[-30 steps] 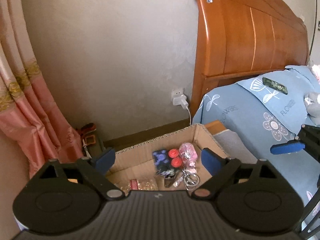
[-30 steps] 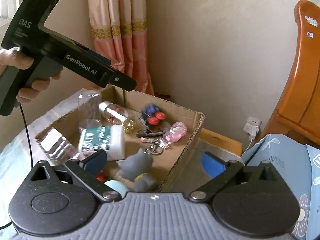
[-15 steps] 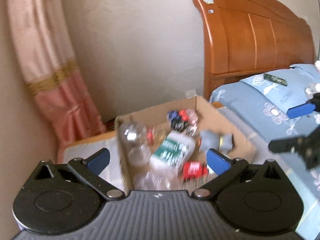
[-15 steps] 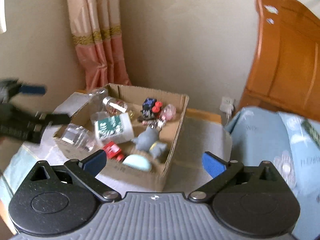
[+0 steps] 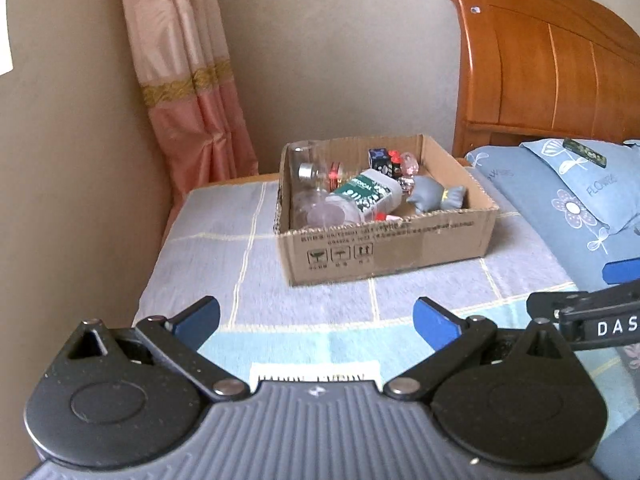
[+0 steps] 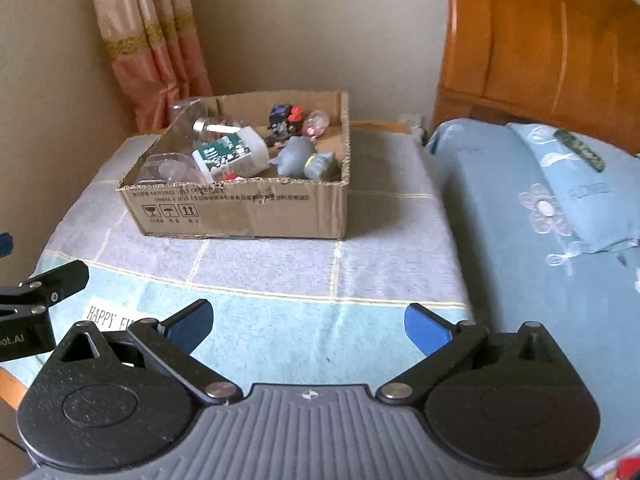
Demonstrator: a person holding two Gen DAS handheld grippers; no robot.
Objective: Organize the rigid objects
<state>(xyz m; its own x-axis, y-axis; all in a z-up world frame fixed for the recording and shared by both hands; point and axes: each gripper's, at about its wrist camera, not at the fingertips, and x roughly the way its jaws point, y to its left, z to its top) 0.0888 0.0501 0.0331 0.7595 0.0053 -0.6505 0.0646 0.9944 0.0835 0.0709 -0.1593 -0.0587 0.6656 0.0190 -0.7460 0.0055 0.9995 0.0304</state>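
I am holding the left gripper (image 5: 316,320) and the right gripper (image 6: 308,324) side by side above the near part of the bed, each with its 2 blue-tipped fingers spread wide and gripping nothing. Ahead of both, the cardboard box (image 5: 384,248) is sitting on a grey checked blanket (image 5: 224,240) with pale yellow lines, well apart from either gripper.

The box is holding a jumble of rigid things — a white bottle with a green label (image 5: 366,194) lying on its side, a clear jar (image 5: 306,168) in the far left corner, a grey figurine (image 5: 434,196) toward the right wall, a dark dice-like cube (image 5: 380,158) and a pink trinket (image 5: 409,162) near the back. Something red is showing just under the bottle, but I cannot tell what it is.

Nearer to me the blanket is giving way to a light blue cloth (image 6: 304,320) with printed lettering. To the right, a blue floral pillow (image 5: 576,184) is lying under a wooden headboard (image 5: 540,60), with a dark patterned case (image 5: 584,153) resting on it. A pink curtain (image 5: 188,80) with a gold band is hanging in the corner — beige walls are meeting behind it.
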